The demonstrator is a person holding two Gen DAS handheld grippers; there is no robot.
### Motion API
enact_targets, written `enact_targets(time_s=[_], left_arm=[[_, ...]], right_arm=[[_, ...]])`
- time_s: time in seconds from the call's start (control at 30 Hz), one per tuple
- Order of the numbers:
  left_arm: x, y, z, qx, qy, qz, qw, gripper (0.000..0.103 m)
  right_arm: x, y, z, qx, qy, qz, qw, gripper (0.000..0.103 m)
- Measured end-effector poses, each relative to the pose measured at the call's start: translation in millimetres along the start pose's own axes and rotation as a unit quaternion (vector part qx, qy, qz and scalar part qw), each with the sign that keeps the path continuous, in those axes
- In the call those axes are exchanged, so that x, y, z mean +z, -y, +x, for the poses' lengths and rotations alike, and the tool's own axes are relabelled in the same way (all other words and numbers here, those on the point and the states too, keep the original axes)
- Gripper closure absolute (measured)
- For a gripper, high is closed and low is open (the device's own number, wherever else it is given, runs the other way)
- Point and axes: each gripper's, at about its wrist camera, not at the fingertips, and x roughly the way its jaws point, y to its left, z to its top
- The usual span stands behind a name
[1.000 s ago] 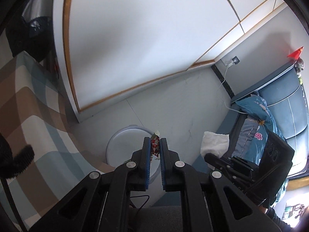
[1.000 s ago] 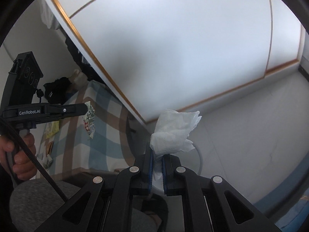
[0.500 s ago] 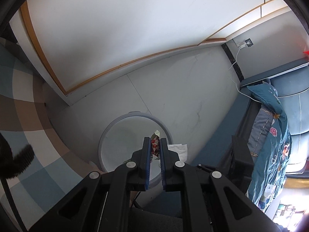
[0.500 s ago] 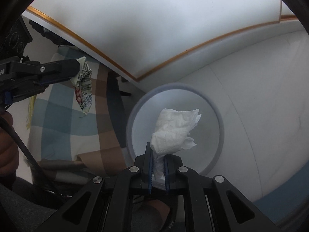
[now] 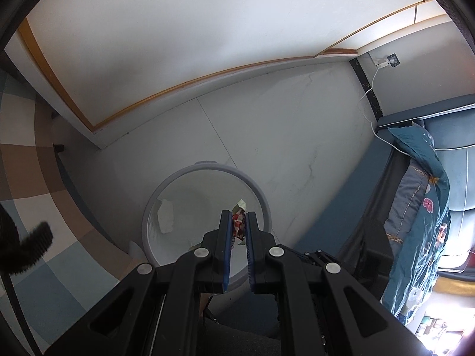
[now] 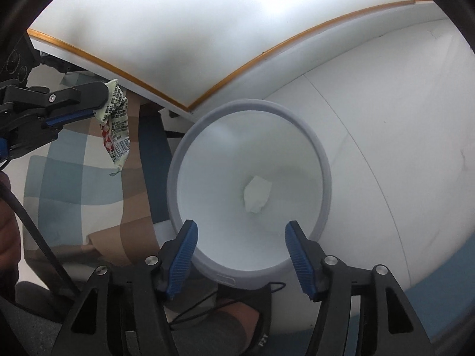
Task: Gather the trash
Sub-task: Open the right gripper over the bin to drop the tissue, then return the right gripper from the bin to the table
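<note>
Gripping one wrapper (image 5: pixel 237 221) — left tool (image 5: pixel 237 218), right tool (image 6: pixel 241 234) just opened, empty, one tissue (image 6: pixel 256 194) binned

daylight, soft shadows. right wrist view washed out, glare on the white wall (image 6: pixel 267 9) and bin (image 6: pixel 322 160). left wrist view dimmer, blown-out bottom right corner. strong fisheye bending, dark vignette edges.

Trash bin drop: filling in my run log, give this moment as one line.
right gripper: open, just opened, empty | tissue: inside bin | left gripper: shut on wrapper, over bin
</note>
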Motion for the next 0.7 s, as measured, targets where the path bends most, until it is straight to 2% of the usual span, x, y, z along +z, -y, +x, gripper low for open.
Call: enact_targets(time_s=[0.27, 0.4, 0.43, 0.5, 0.57, 0.7], left_arm=[[-5, 3, 19, 0.011, -0.043, -0.006, 0.999, 0.096], [-11, 7, 22, 0.039, -0.058, 0.005, 0.9975, 0.095], [-12, 9, 22, 0.046, -0.058, 0.009, 0.9972, 0.093], [-14, 11, 20, 0.048, -0.06, 0.014, 0.997, 0.082], [-16, 12, 13, 0.049, -0.049, 0.01, 0.9975, 0.066], [-17, 8, -3, 0.066, -0.022, 0.01, 0.9975, 0.051]], right_arm=[[-4, 15, -31, -0.016, 0.03, 0.022, 0.999, 0.03], [-9, 15, -38, -0.013, 0.04, 0.031, 0.999, 0.03], [-9, 12, -34, -0.013, 0.042, 0.032, 0.998, 0.03], [-10, 9, -37, -0.012, 0.048, 0.031, 0.998, 0.03], [-10, 8, -42, -0.012, 0.053, 0.03, 0.998, 0.03], [-8, 7, -51, -0.007, 0.067, 0.037, 0.997, 0.025]])
